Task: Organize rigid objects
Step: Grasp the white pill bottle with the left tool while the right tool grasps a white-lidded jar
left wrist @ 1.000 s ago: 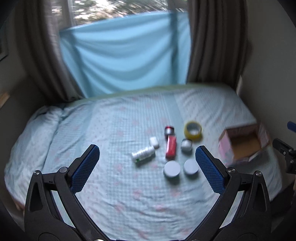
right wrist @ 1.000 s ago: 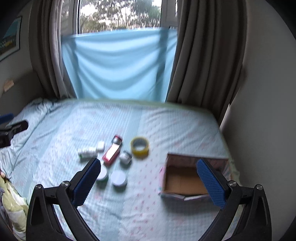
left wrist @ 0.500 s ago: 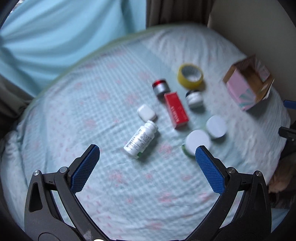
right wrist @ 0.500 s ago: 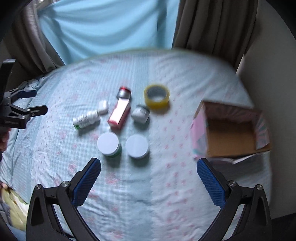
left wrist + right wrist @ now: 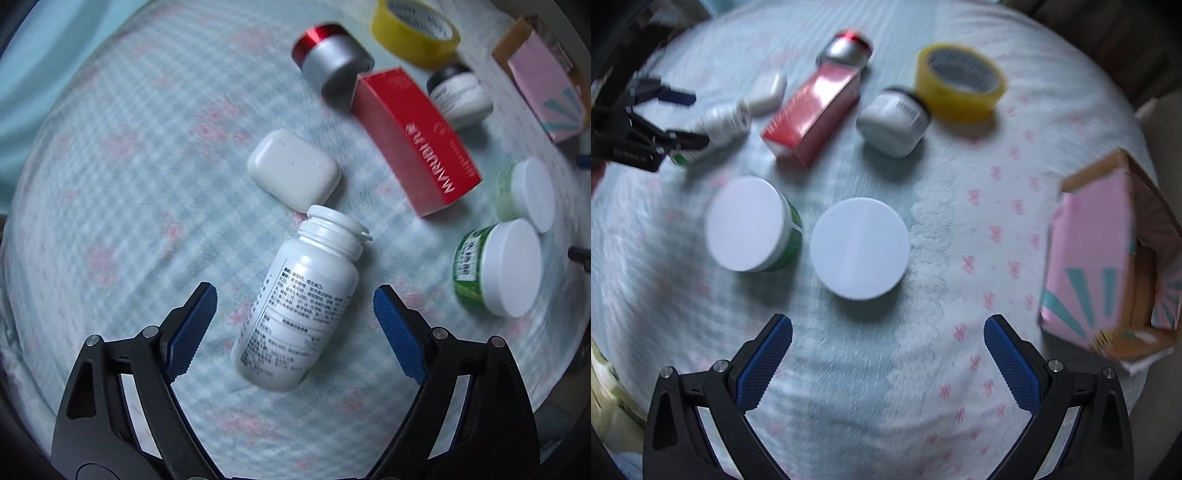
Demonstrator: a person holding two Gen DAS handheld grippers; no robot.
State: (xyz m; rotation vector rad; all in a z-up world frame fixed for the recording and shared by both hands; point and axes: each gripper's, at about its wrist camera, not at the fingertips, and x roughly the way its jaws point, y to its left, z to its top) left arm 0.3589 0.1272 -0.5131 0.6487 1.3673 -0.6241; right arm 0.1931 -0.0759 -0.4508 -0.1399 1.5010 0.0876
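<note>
A white pill bottle [image 5: 299, 314] lies on its side on the bed. My left gripper [image 5: 294, 301] is open and straddles it, one finger on each side, not touching. Past it lie a white earbud case [image 5: 293, 168], a red box [image 5: 415, 136], a silver jar with a red lid [image 5: 330, 61], a small white jar [image 5: 460, 96], a yellow tape roll [image 5: 415, 27] and two white-lidded jars [image 5: 498, 266]. My right gripper [image 5: 888, 326] is open and empty, just short of a white-lidded jar [image 5: 860, 247]. The left gripper also shows in the right wrist view [image 5: 665, 118].
An open pink cardboard box [image 5: 1108, 266] lies on its side at the right edge of the bed. The bed cover [image 5: 868, 387] is light blue with pink marks. The bed falls away at the right and near edges.
Both grippers have dropped much closer to the bed. The left one has come down over the pill bottle. The right one has closed in on the white-lidded jars. Nothing was taken hold of.
</note>
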